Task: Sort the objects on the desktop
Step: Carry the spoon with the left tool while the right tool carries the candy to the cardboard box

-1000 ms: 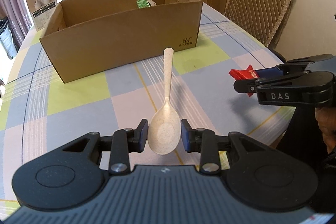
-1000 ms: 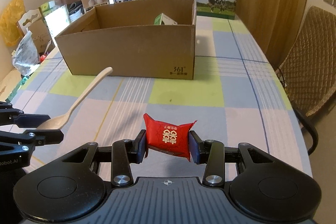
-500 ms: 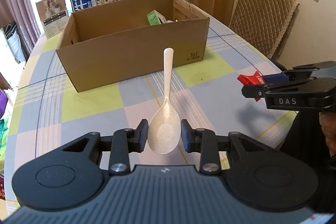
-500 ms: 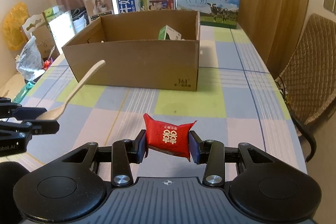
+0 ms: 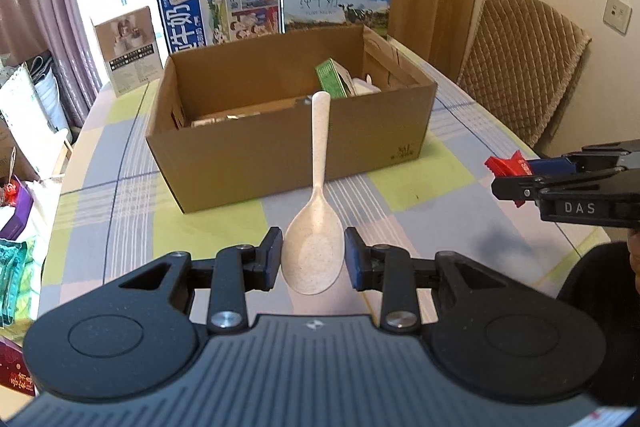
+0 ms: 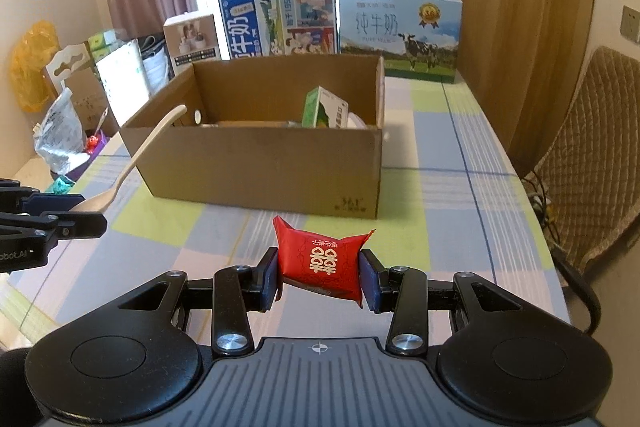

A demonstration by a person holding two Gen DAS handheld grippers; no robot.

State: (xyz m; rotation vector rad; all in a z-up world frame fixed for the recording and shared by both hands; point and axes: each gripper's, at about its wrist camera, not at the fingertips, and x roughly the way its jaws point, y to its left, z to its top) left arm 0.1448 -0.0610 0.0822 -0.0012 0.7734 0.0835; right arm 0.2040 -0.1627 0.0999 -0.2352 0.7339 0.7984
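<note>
My left gripper (image 5: 313, 259) is shut on the bowl of a beige spoon (image 5: 316, 219), whose handle points toward the open cardboard box (image 5: 288, 151). The spoon is held above the table. My right gripper (image 6: 319, 277) is shut on a red candy packet (image 6: 322, 261), also held above the table in front of the box (image 6: 264, 175). The right gripper with the packet (image 5: 510, 165) shows at the right of the left wrist view. The left gripper with the spoon (image 6: 136, 159) shows at the left of the right wrist view. A green carton (image 5: 330, 79) leans inside the box.
Milk cartons (image 5: 336, 1) and a small brown box (image 5: 128, 49) stand behind the cardboard box. A quilted chair (image 5: 520, 67) stands at the table's right side. Bags and clutter (image 6: 60, 131) lie beyond the left table edge. The checked tablecloth (image 6: 440, 211) covers the table.
Both grippers have risen with their loads; the box now looks lower and its inside shows more. The grips have not changed.
</note>
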